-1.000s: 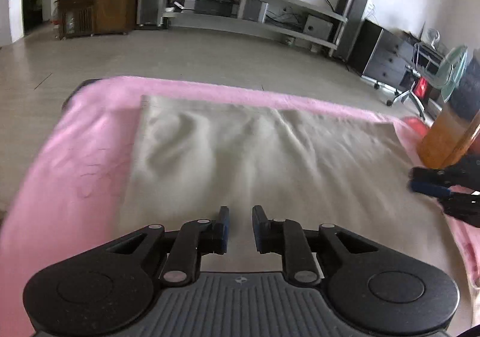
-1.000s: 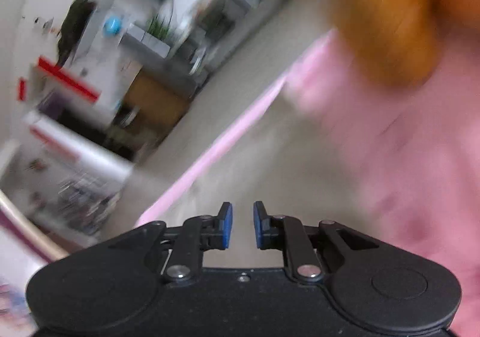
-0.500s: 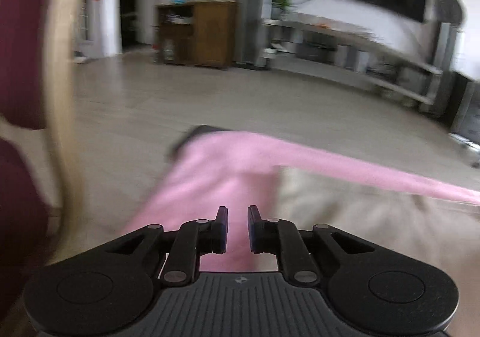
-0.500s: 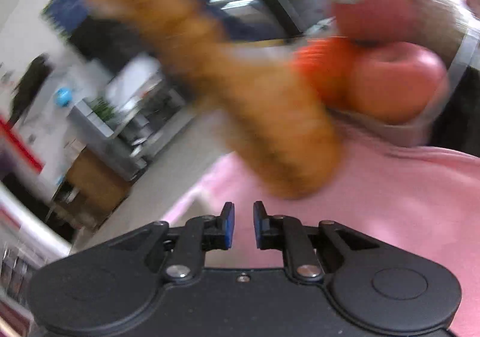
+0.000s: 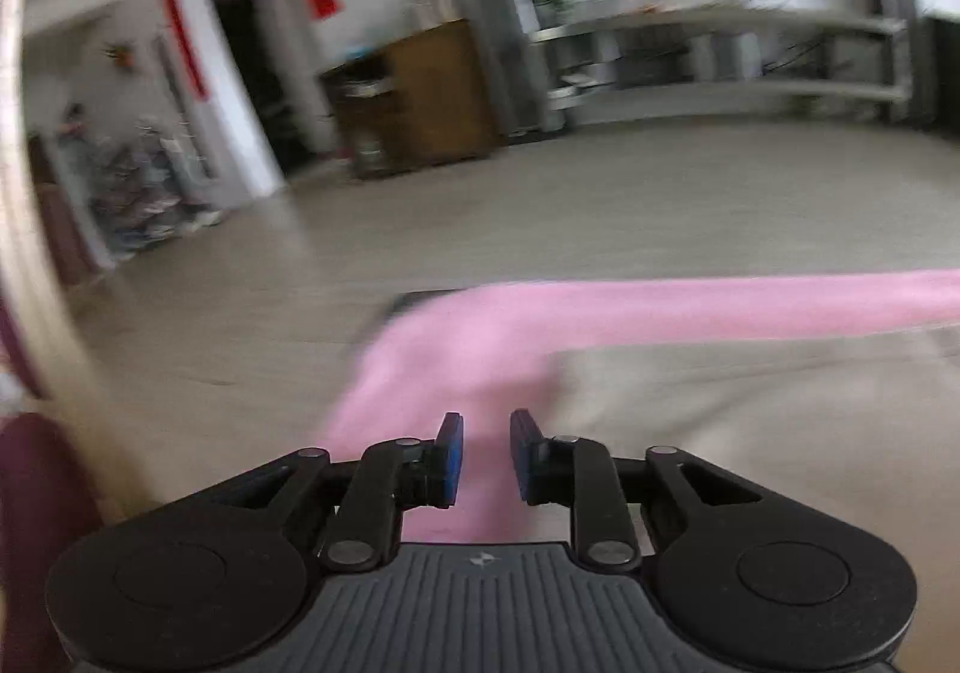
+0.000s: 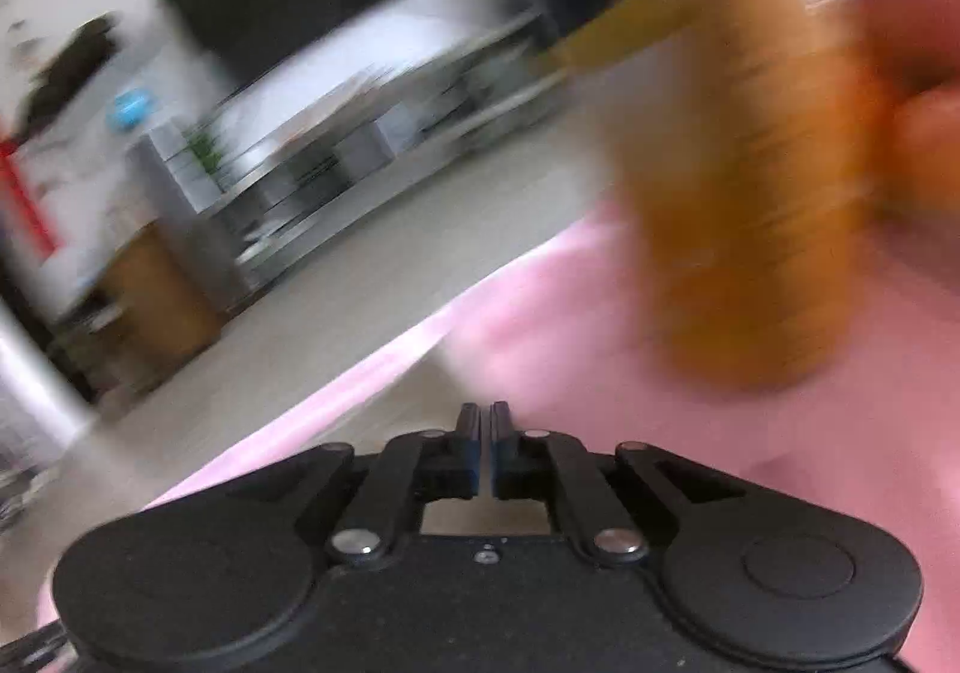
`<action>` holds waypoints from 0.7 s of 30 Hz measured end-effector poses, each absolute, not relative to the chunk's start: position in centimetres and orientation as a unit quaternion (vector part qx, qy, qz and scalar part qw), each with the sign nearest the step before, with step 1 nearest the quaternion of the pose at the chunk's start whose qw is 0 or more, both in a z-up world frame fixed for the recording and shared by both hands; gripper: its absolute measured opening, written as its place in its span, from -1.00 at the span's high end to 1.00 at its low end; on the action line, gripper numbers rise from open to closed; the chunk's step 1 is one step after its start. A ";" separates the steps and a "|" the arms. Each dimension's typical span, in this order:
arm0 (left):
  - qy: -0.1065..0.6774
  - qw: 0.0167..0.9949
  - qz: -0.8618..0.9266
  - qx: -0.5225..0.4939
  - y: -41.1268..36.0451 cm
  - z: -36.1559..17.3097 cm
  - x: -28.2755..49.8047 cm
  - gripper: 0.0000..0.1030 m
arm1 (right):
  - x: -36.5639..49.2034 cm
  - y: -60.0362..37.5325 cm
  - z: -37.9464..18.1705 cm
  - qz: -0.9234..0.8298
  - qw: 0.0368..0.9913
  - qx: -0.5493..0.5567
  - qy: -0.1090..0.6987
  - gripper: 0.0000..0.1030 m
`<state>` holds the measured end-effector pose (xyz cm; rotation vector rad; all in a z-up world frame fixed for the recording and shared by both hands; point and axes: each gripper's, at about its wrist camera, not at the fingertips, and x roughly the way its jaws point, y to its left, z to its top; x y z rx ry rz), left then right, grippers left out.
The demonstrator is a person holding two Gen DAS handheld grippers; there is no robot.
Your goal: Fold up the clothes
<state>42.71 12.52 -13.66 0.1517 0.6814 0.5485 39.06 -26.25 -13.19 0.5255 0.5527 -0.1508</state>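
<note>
Two grippers hover empty: left gripper, jaws just spreading, aims at the beige cloth corner on the pink tabletop; right gripper nearly pressed together.

Soft daylight, motion blur, fisheye warp

Right-wrist view: heavy motion blur; the orange-brown object at 2 o'clock is unidentifiable and cut off at top.
</note>
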 end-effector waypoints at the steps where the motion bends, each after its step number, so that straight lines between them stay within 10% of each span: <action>1: 0.339 0.898 0.274 0.055 13.3 -13.1 41.8 0.60 | 38.2 -26.6 -12.9 -0.086 0.926 0.247 0.273 0.60; 12: 0.386 0.908 0.164 0.015 13.7 -2.2 24.2 0.32 | 24.3 -27.4 -0.5 -0.001 0.927 0.227 0.300 0.57; 21: 0.429 0.899 0.080 -0.047 10.3 -6.9 11.9 0.30 | 12.8 -30.8 -3.3 0.036 0.883 0.297 0.361 0.44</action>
